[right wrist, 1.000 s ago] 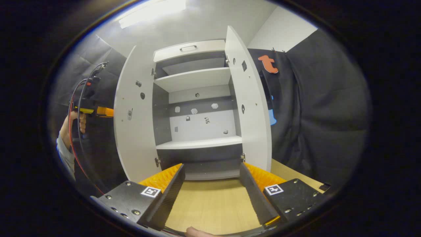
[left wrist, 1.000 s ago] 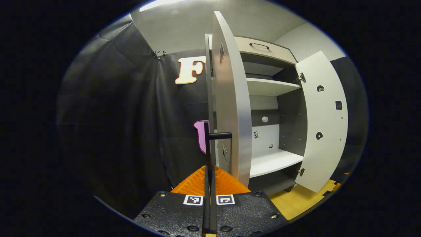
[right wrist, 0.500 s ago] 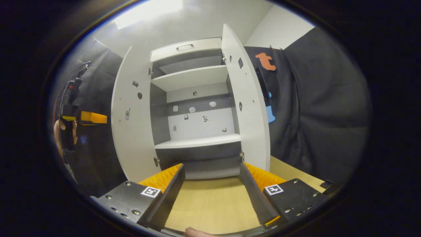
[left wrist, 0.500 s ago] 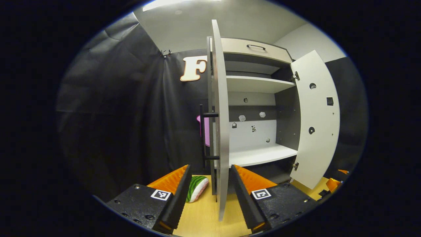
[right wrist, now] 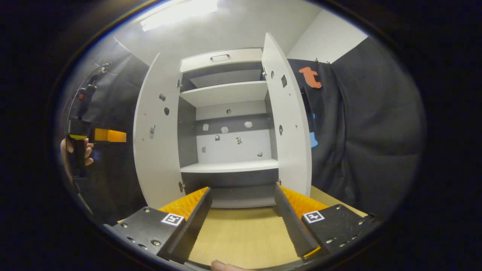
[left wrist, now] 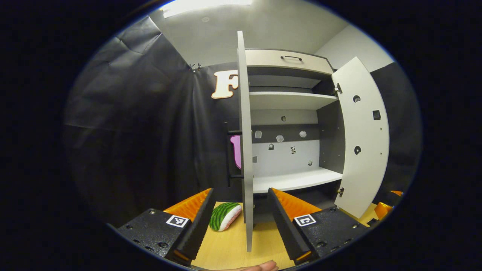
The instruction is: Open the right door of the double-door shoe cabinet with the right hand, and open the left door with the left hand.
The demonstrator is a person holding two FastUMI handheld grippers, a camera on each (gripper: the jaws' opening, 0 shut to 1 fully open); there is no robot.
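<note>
We see both grippers' fingers spread wide, holding nothing. Left door point(left wrist: 246, 150) stands edge-on between the left gripper point(left wrist: 239, 222) fingers; a watermelon-slice toy point(left wrist: 224, 216) lies beside on the surface point(left wrist: 229, 248). Right gripper point(right wrist: 243, 222) faces the open shoe cabinet point(right wrist: 229, 124).

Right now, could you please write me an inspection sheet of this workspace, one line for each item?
Surface: bare wooden floor before the cabinet.
Job's things: left door and right door both open; shelves bare.
Clutter: watermelon-slice toy on the floor behind the left door.
Grippers: left tool open, astride the left door's edge; right tool open, holding nothing.
Cables: wires above the far left tool.
Surroundings: black cloth wall.
</note>
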